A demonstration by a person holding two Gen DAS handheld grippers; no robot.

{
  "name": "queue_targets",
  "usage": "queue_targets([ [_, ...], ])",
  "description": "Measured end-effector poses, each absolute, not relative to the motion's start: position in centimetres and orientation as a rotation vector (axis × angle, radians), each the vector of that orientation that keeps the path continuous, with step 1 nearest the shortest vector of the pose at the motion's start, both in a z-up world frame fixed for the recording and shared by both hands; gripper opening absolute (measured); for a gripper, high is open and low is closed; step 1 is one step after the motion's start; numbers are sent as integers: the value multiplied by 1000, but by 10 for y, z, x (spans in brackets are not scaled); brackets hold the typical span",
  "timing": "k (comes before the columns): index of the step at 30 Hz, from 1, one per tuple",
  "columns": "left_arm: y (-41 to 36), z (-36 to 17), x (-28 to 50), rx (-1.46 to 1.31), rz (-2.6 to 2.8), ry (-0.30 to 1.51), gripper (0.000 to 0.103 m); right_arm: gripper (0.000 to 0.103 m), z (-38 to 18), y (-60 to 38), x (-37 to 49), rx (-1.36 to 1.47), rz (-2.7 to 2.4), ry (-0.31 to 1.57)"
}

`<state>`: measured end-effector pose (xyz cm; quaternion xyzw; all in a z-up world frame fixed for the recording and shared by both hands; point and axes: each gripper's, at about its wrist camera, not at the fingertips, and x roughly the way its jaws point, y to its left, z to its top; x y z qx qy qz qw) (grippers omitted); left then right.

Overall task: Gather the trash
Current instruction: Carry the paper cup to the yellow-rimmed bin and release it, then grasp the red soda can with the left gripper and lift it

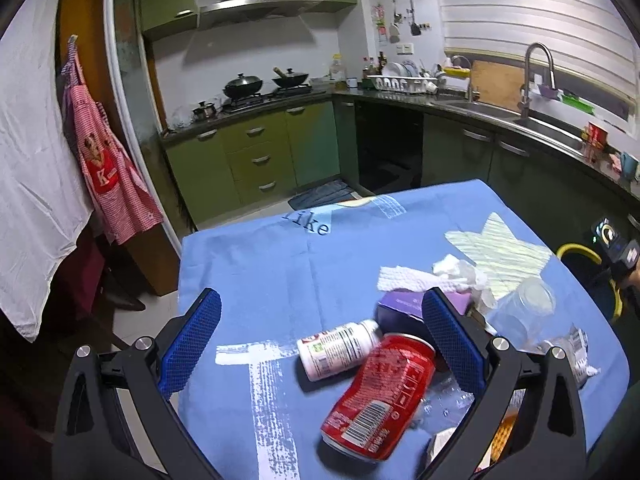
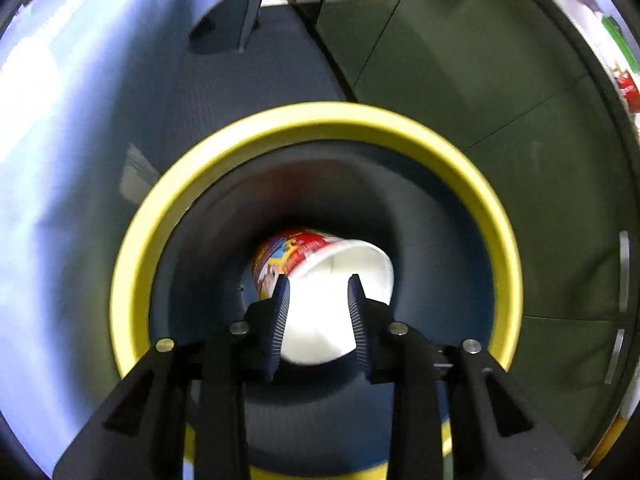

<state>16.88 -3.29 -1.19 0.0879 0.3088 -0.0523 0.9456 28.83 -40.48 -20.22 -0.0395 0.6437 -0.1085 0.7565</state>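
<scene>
My left gripper (image 1: 322, 300) hangs open over a blue tablecloth (image 1: 280, 264). A dented red can (image 1: 380, 396) lies on its side between the two blue fingers, untouched. Beside it are a white pill bottle (image 1: 338, 350), a purple box (image 1: 400, 312), crumpled tissues (image 1: 432, 278) and a clear plastic cup (image 1: 524, 308). My right gripper (image 2: 318, 284) points down into a yellow-rimmed bin (image 2: 320, 116). Its pads stand apart and press on nothing. A printed paper cup (image 2: 340, 264) lies blurred inside the bin, beyond the fingertips.
A crumpled wrapper (image 1: 572, 348) and clear plastic (image 1: 448, 400) lie near the table's right edge. The bin rim (image 1: 576, 250) shows just off that edge. Green cabinets (image 1: 256, 156), a stove (image 1: 260, 92) and a sink (image 1: 536, 120) line the far walls. A table leg (image 2: 248, 12) stands past the bin.
</scene>
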Motion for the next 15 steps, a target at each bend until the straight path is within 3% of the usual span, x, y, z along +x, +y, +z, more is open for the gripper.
queue_targets([
  [11,-57,-48,156,334,-302,787,99,37,-147,-413,219,-20,-219,1235],
  [15,-72,-65,150,428,-347,826,97,43,-129,-408,186,3,-208,1174],
])
